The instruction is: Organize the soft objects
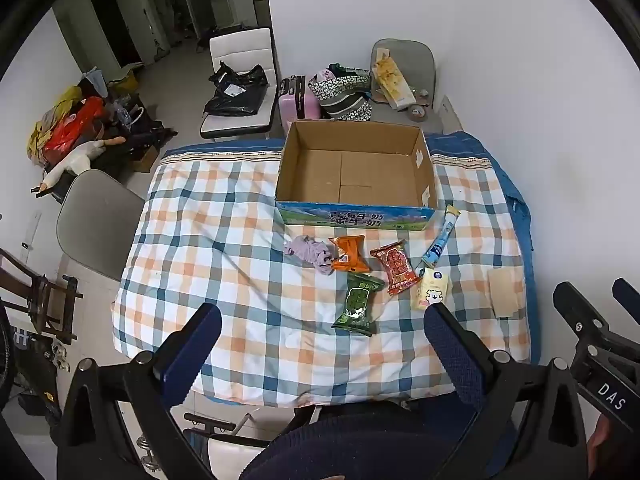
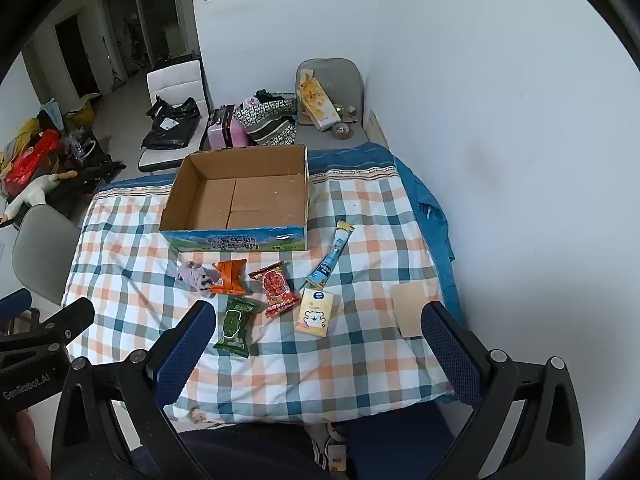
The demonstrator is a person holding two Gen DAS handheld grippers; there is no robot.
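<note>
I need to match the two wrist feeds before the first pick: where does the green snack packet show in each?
Left wrist: the green snack packet lies centre frame, just ahead between the open left gripper fingers.
Right wrist: the packet sits left of centre, beside the right gripper left finger.
Shared landmark: the open cardboard box behind the snacks.

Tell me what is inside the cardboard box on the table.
Nothing: the cardboard box shows only its bare brown floor flaps. The strip of floor just behind its near wall is hidden in both views. All the snack packets, like the green packet, lie outside on the checked quilt.
</note>
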